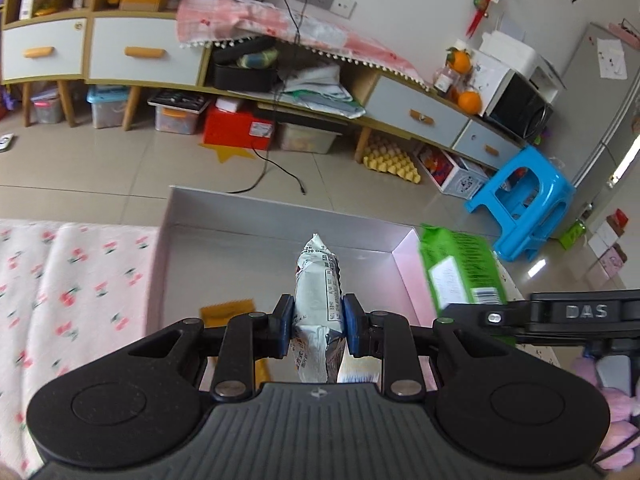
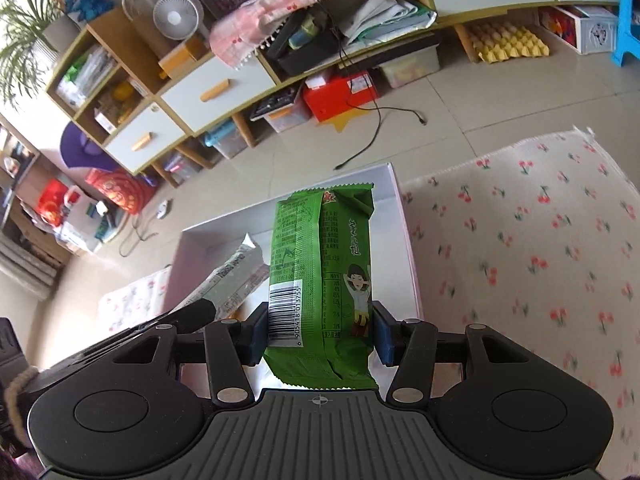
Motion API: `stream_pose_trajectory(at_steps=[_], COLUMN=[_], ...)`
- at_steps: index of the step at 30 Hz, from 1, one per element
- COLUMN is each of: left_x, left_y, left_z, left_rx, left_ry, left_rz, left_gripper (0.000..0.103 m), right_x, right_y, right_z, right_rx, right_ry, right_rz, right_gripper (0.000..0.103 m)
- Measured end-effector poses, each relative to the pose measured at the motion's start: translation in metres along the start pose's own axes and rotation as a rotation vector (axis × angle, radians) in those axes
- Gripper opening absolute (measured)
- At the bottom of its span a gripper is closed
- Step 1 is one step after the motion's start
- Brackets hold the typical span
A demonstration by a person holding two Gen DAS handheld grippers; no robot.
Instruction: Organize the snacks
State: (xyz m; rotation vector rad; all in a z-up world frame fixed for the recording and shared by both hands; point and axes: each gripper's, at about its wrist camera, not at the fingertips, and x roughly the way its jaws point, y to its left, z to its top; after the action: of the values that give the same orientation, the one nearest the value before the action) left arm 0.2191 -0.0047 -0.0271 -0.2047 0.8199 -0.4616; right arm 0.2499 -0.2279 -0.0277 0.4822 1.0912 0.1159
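Left gripper (image 1: 318, 322): pads pinch a silver packet (image 1: 318, 276) at mid-length, held above the box (image 1: 276, 216).
Right gripper (image 2: 320, 330): pads clamp a green packet (image 2: 320, 264) by its sides (barcode towards the camera), over the box's right wall.
Box: white, open-topped, on the cherry-print cloth (image 2: 520, 240).
Box contents: orange packet (image 1: 228, 312), partly hidden.

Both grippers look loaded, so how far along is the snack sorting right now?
Done: one orange packet lies in the white box. In hand: left gripper clamps a silver packet, right gripper a green packet, both over the box. Left: releasing both inside.
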Motion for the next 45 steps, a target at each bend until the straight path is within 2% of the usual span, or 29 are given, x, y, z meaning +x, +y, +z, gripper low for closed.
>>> stream_pose_trajectory(at_steps=[8, 11, 14, 15, 17, 19, 21, 23, 31, 33, 40, 43, 45], left_x=[0.02, 0.025, 0.034, 0.035, 0.031, 0.026, 0.02, 0.013, -0.01, -0.018, -0.047, -0.062, -0.07], left_y=[0.0, -0.001, -0.006, -0.006, -0.006, -0.006, -0.008, -0.011, -0.017, -0.018, -0.022, -0.022, -0.021], left_z=[0.002, 0.003, 0.003, 0.001, -0.001, 0.001, 0.003, 0.004, 0.008, 0.006, -0.004, -0.011, -0.016], left_rx=[0.034, 0.056, 0.09, 0.096, 0.101, 0.092, 0.102, 0.109, 0.102, 0.095, 0.09, 0.089, 0.092], left_ry=[0.014, 0.031, 0.092, 0.105, 0.095, 0.086, 0.076, 0.07, 0.054, 0.056, 0.051, 0.048, 0.054], left_rz=[-0.034, -0.019, 0.029, 0.067, 0.086, 0.069, 0.081, 0.096, 0.132, 0.138, 0.178, 0.187, 0.188], left_gripper=[0.024, 0.024, 0.025, 0.029, 0.038, 0.045, 0.055, 0.061, 0.076, 0.08, 0.09, 0.094, 0.095], right_x=[0.036, 0.042, 0.042, 0.04, 0.038, 0.034, 0.03, 0.024, -0.005, -0.015, -0.049, -0.06, -0.067], right_y=[-0.002, -0.001, 0.001, 0.001, 0.001, 0.002, 0.006, 0.009, 0.014, 0.015, 0.018, 0.019, 0.02], right_z=[0.013, 0.015, 0.015, 0.014, 0.015, 0.015, 0.014, 0.013, 0.004, 0.001, -0.018, -0.029, -0.036], right_rx=[-0.051, -0.073, -0.1, -0.102, -0.088, -0.089, -0.106, -0.115, -0.116, -0.115, -0.111, -0.099, -0.096], right_ry=[0.001, -0.006, -0.024, -0.032, -0.028, -0.028, -0.027, -0.029, -0.038, -0.042, -0.045, -0.048, -0.046], right_rz=[-0.041, -0.051, -0.05, -0.046, -0.031, -0.023, -0.024, -0.03, -0.039, -0.037, -0.037, -0.027, -0.02], right_gripper=[0.05, 0.051, 0.053, 0.053, 0.069, 0.069, 0.069, 0.069, 0.071, 0.074, 0.074, 0.08, 0.081])
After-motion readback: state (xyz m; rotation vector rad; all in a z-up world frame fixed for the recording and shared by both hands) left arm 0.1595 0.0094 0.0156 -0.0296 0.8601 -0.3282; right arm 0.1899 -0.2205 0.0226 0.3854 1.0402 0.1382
